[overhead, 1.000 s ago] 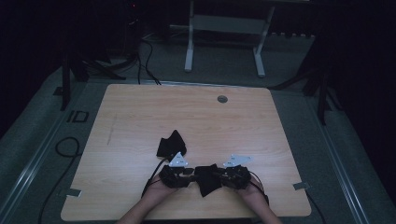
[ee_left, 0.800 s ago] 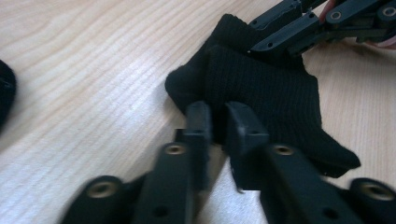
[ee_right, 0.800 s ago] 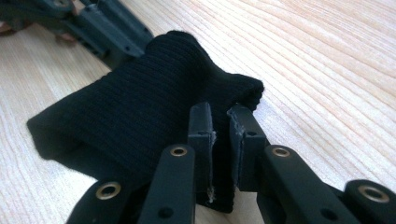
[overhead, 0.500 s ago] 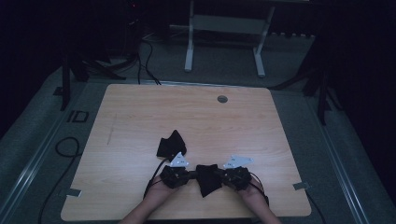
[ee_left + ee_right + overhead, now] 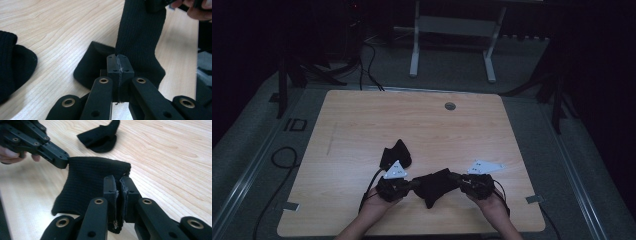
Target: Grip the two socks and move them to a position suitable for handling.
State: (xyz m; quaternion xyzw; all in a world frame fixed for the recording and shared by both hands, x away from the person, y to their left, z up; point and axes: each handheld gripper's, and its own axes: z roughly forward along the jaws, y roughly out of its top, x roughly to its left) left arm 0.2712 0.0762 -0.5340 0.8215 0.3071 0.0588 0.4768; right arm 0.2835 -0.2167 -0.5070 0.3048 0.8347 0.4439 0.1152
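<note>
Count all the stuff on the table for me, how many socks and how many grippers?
Black socks: 2, one held between the grippers, one lying loose on the table
Grippers: 2, the left gripper and the right gripper, each shut on the held sock
Total: 4

Black ribbed knit sock (image 5: 140,37), second black knit sock (image 5: 101,136); pale wood-grain table (image 5: 362,125); black jaws with brass-coloured rivets; grey carpet floor (image 5: 247,145).
</note>
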